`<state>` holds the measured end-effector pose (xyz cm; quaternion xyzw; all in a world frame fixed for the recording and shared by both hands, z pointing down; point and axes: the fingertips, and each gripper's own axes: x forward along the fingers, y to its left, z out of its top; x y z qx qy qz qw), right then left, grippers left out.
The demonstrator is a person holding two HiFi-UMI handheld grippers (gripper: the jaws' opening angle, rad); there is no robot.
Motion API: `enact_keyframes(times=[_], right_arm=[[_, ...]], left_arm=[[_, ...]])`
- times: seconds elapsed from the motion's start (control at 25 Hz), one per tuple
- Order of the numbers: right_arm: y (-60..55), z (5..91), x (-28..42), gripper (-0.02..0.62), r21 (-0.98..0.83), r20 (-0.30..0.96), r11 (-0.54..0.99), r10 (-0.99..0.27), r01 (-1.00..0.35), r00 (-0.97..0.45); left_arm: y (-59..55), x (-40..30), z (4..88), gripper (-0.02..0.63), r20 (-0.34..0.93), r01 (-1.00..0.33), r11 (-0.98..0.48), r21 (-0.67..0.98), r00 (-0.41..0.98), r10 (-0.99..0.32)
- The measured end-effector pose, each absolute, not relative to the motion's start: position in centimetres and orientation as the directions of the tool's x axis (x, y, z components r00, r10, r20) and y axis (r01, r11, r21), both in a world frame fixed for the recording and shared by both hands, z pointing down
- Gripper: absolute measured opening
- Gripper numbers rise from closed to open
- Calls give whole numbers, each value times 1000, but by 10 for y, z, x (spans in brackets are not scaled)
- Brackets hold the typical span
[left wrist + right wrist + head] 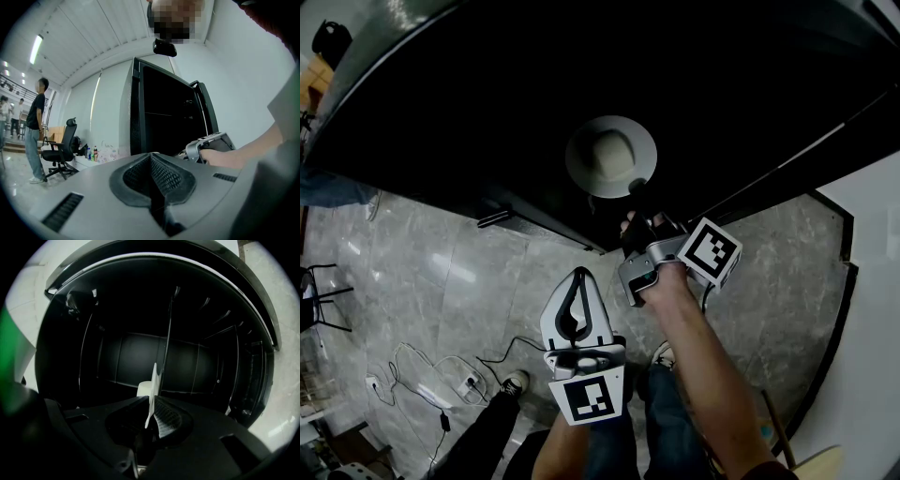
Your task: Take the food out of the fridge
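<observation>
Your right tool sits just below the middle of the head view, with its jaws closed to a narrow gap on the near rim of the round white plate. In the right gripper view that rim shows as a thin white edge pinched between the pads. The plate is inside the dark interior of the black fridge, and a pale, domed lump of food lies at its middle. Your left tool hangs lower in the frame, over the grey marble floor. Its jaws are pressed together on nothing, and it is well apart from the plate.

The weak point is the grip. You hold only a thin slice of the rim on one side, so the plate's whole weight would hang out beyond the pads. I judge that it could pivot in the jaws as you draw it out, dip at the far edge and let the food slide off. A smooth rim may also slip straight out of the pads if you pull sharply.

The fridge is too dark for me to tell what the plate rests on. A far edge catching on a shelf lip would twist it loose. Nothing supports it from below, so anything that falls would land on the hard floor.
</observation>
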<state>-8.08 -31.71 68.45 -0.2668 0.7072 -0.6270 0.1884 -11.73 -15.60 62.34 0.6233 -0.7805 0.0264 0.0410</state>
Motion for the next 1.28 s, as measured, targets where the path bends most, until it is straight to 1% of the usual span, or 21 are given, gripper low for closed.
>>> enact_keyframes(times=[0.2,0.36,0.96,1.28], right_arm=[[-316,682,-80,41,-988,72,63,-615,-140,-785],[-316,682,-78,36,-992,78,27,-616,-120,-784],[-314,684,-75,29,-992,98,1,-635,-127,-766],[-314,682,-74,28,-994,97,-23,-642,-107,-761]], left_arm=[[-156,-115,621,14,94,-975,222,9,-221,-971],[-155,-114,620,12,89,-975,222,7,-221,-971],[-154,-114,618,12,85,-974,225,6,-224,-971],[-158,-119,615,12,85,-974,225,6,-224,-971]])
